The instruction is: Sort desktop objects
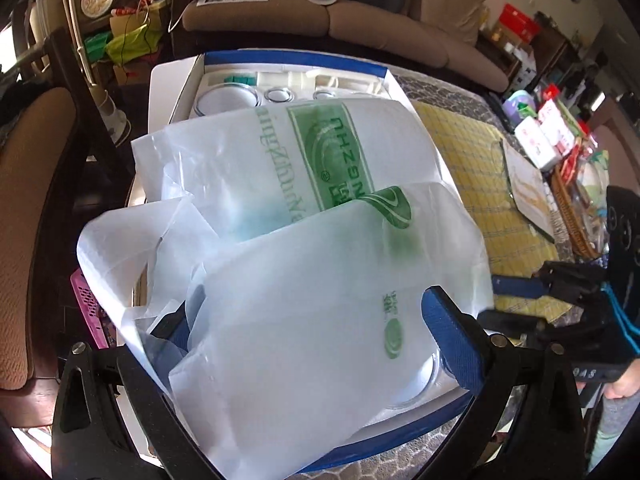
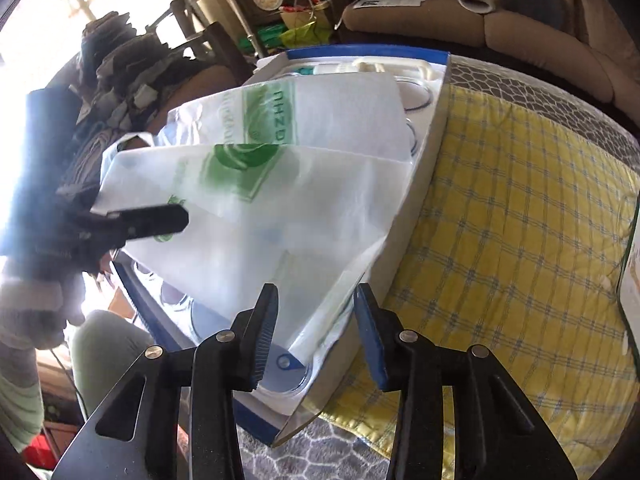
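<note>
A white plastic bag (image 1: 288, 216) with green print lies draped over an open blue-and-white box (image 2: 424, 168) of clear glass cups (image 1: 226, 100), which sits on the tabletop beside a yellow checked cloth (image 2: 520, 220). The left gripper (image 1: 304, 320) has its fingers spread wide around the bag's near fold; whether they press it I cannot tell. The right gripper (image 2: 316, 328) holds its fingers apart either side of the bag's hanging corner, not pressing it.
</note>
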A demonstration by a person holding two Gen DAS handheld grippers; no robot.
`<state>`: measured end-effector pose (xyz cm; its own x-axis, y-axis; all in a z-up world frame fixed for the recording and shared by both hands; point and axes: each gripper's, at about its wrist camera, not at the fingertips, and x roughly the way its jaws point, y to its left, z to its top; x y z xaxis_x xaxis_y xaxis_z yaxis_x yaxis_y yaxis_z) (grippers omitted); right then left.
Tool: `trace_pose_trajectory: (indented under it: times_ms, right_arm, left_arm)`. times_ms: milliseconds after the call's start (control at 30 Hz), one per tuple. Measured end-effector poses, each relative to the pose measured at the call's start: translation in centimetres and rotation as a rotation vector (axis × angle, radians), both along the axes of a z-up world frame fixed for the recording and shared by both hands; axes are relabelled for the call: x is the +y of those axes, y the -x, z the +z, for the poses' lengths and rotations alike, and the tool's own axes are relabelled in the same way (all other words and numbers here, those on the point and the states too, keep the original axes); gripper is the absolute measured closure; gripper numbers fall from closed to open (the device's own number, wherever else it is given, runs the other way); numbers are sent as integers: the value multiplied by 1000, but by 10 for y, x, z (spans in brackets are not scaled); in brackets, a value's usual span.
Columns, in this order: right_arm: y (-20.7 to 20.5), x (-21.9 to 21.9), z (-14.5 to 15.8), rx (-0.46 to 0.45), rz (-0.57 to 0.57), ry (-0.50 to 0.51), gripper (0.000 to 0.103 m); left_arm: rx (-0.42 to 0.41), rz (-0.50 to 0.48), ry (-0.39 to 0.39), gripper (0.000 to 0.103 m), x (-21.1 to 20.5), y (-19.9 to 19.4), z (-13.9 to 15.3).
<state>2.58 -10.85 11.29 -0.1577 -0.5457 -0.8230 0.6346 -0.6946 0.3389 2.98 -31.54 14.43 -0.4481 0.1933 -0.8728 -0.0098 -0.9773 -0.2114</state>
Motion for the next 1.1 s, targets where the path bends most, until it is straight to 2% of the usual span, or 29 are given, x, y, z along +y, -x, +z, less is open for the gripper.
trace_pose_trajectory:
  times_ms: [133,233,300,467,600,733,900,1100]
  right_arm:
    - [-32,-15,-2,29,86,-77,66]
    - [-41,-5,2,71,64,-87,66]
    - [-39,14,7,78,4,-53,48]
    - [-23,77,14,123,-172,-46,19]
    - [-11,139,4,164,-323,-106,13]
    - [0,196,-13,181,-442,-131,9]
    - [9,245,-32,206,-540,-155,4]
    - [21,264,-64,253,-540,-244,3]
  left_arm:
    - [22,-10,4,0,1,-7,13]
    - [44,-22,36,0,16,-13,18]
    - [69,-35,49,0,29,-19,24]
    - [169,-76,56,0,77,-28,40]
    - [221,-72,45,0,118,-27,45]
    - [246,-106,-14,0,165,-27,43]
    - [218,-156,2,0,237,-13,19]
    - [175,-156,41,0,302,7,-42]
